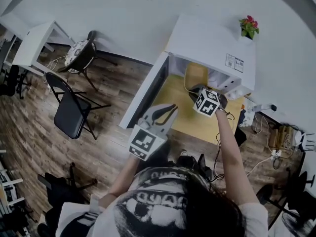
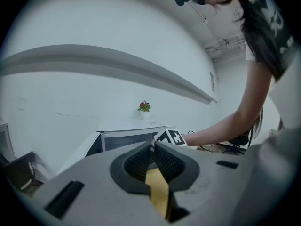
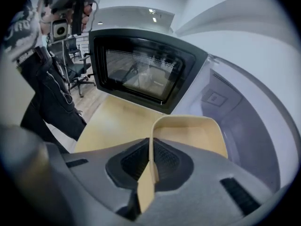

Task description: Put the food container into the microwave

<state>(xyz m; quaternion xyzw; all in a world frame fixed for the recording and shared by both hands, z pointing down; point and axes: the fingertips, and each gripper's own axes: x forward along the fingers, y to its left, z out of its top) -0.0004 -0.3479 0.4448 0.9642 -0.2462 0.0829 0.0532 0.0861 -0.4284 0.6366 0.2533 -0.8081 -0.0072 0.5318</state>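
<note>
The tan food container [image 1: 196,75] sits in the mouth of the white microwave [image 1: 212,43], whose door [image 1: 147,90] swings open to the left. My right gripper [image 1: 201,91] is shut on the container's near rim. In the right gripper view the rim runs between the jaws of the right gripper [image 3: 151,149], and the container [image 3: 188,134] reaches toward the grey cavity [image 3: 244,121] past the door [image 3: 141,74]. My left gripper [image 1: 168,111] hovers over the yellow table [image 1: 197,122], left of the right one. Its jaws are shut with nothing in them, as the left gripper [image 2: 154,146] shows in its own view.
A small pot of red flowers [image 1: 248,27] stands on top of the microwave. Two dark chairs [image 1: 71,110] [image 1: 79,53] stand on the wooden floor to the left. Cables and a power strip [image 1: 276,137] lie at the right of the table.
</note>
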